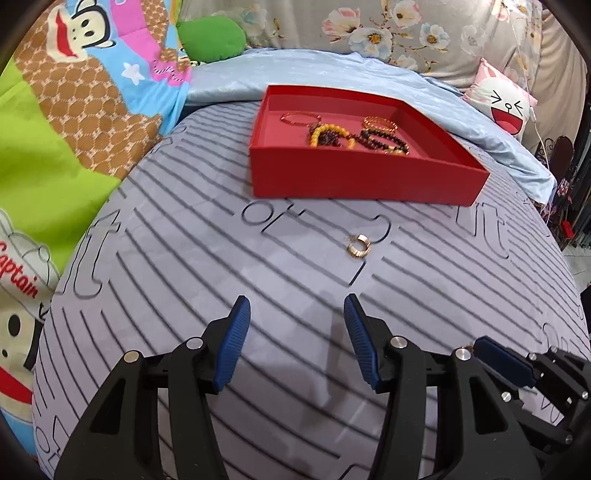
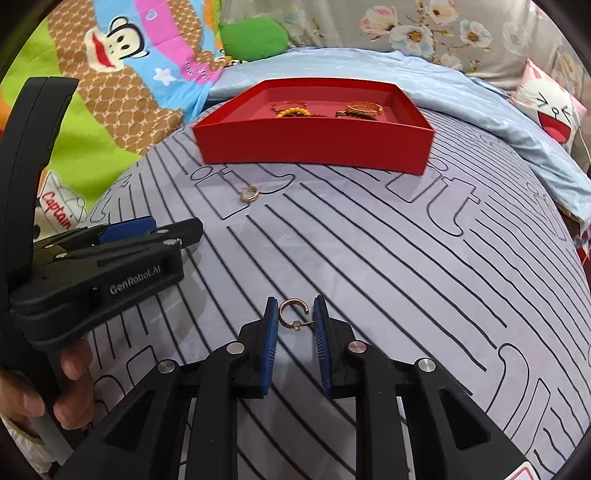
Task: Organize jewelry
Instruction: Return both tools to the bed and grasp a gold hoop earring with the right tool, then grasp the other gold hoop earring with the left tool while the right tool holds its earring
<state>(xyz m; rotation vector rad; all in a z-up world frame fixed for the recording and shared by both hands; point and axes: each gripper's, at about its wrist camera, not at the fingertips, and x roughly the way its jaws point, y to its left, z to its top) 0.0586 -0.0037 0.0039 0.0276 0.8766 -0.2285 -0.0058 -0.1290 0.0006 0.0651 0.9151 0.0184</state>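
Observation:
A red tray (image 1: 365, 177) lies on the grey striped bedsheet and holds several bead bracelets (image 1: 354, 136); it also shows in the right wrist view (image 2: 314, 144). A gold hoop earring (image 1: 358, 246) lies on the sheet ahead of my open, empty left gripper (image 1: 297, 314); the right wrist view shows it too (image 2: 249, 194). A second gold hoop earring (image 2: 291, 314) sits between the fingers of my right gripper (image 2: 295, 314), which is open around it, its pin near the right pad. The left gripper (image 2: 122, 240) shows at the left of the right wrist view.
Colourful cartoon bedding (image 1: 74, 110) lies to the left. A light blue sheet (image 1: 498, 147) and floral pillows (image 1: 388, 29) are behind the tray. A pink-and-white face pillow (image 1: 506, 103) is at the far right. The bed edge drops off at the right.

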